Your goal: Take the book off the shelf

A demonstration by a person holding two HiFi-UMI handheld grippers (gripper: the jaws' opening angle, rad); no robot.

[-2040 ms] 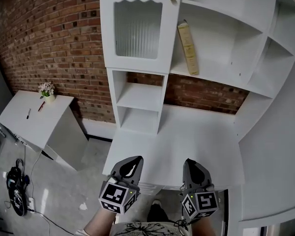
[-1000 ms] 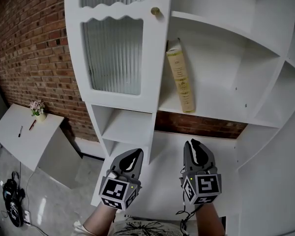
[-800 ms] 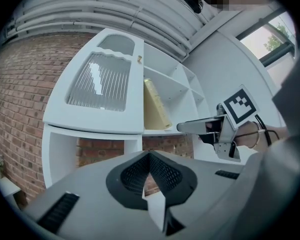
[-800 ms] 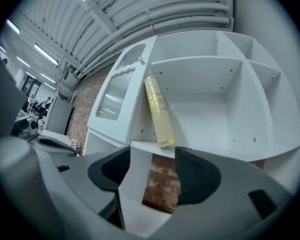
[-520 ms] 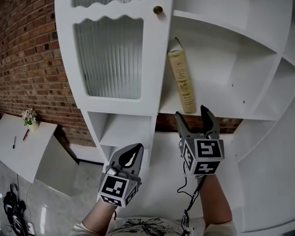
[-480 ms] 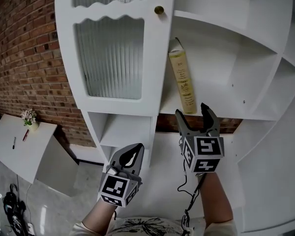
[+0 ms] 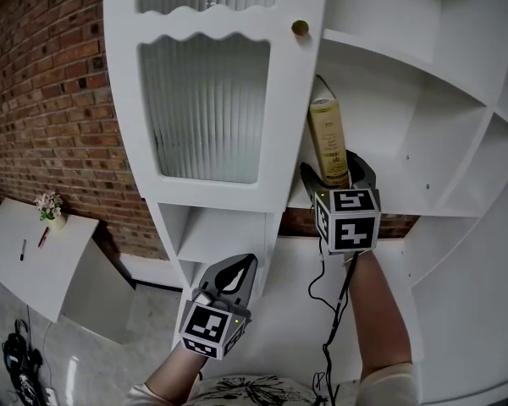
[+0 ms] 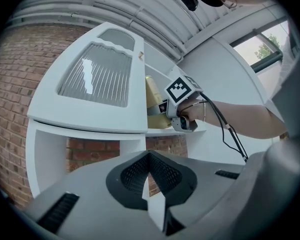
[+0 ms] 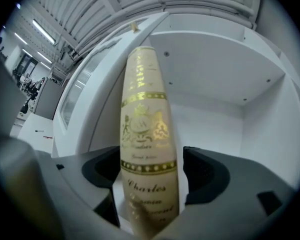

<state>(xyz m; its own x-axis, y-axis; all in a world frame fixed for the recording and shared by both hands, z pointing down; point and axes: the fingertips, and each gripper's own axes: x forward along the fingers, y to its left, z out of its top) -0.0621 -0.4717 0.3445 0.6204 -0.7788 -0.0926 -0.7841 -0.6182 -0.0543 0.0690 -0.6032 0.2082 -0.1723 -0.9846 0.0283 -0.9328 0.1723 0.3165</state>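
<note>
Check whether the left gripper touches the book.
No, the left gripper hangs shut well below the book, with open space between them.

Only the book (image 9: 149,149) carried print that could be read. Low on its cream spine, near the camera in the right gripper view, the word "Charles" stood in gold script. The gold lines beneath it were too blurred to read. Farther up, a small line under a gold crest (image 9: 142,126) and the lettering toward the far end were illegible. In the head view the spine's print was too small to read.
</note>
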